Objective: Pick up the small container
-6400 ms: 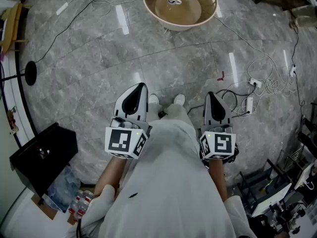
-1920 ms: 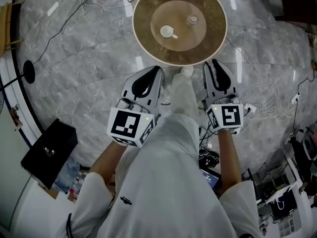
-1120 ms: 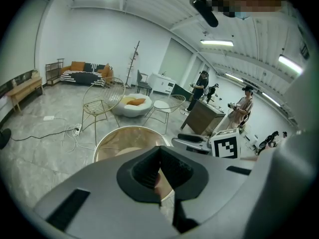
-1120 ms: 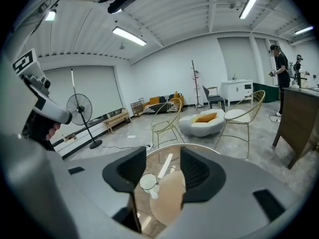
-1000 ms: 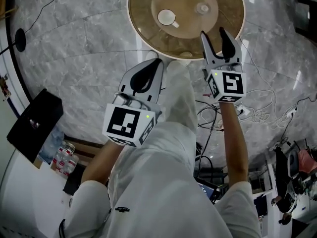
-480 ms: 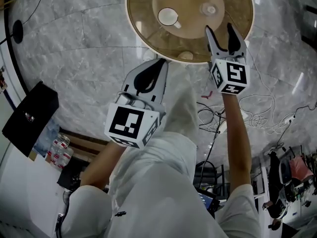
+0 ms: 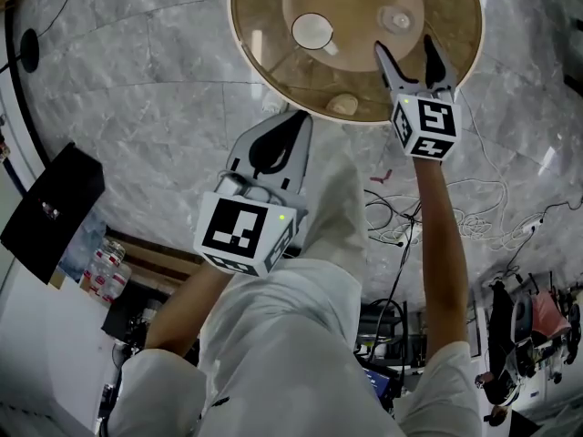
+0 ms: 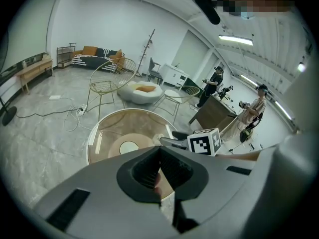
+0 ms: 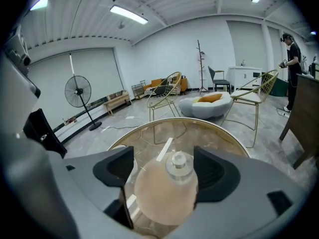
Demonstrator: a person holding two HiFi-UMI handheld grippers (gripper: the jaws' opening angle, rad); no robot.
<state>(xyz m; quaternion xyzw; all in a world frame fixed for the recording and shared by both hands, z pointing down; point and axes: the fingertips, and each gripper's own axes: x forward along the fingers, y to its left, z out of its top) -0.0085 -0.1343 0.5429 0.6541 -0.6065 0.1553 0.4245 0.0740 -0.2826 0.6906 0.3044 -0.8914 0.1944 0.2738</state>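
The small container (image 7: pixel 398 18) is a round, clear lidded jar with a knob on top, standing on the round glass table (image 7: pixel 239 44). My right gripper (image 7: pixel 404 49) reaches over the table's near edge just short of it. In the right gripper view the container (image 9: pixel 169 188) sits between the two fingers (image 9: pixel 115 169), and the jaws are opening with the pads off it. A white cup (image 7: pixel 312 31) stands to the container's left. My left gripper (image 7: pixel 293 118) hangs shut and empty below the table's edge, near the person's leg.
A black box (image 7: pixel 50 209) and several water bottles (image 7: pixel 105 276) lie on the floor at left. Cables (image 7: pixel 474 217) trail over the marble floor at right. A standing fan (image 9: pixel 78 91) and gold wire chairs (image 8: pixel 107 81) stand beyond the table.
The person has walked up to the table. My right gripper has reached forward over the table's edge toward the container, with its jaws spread wider. The left gripper stayed low and shut.
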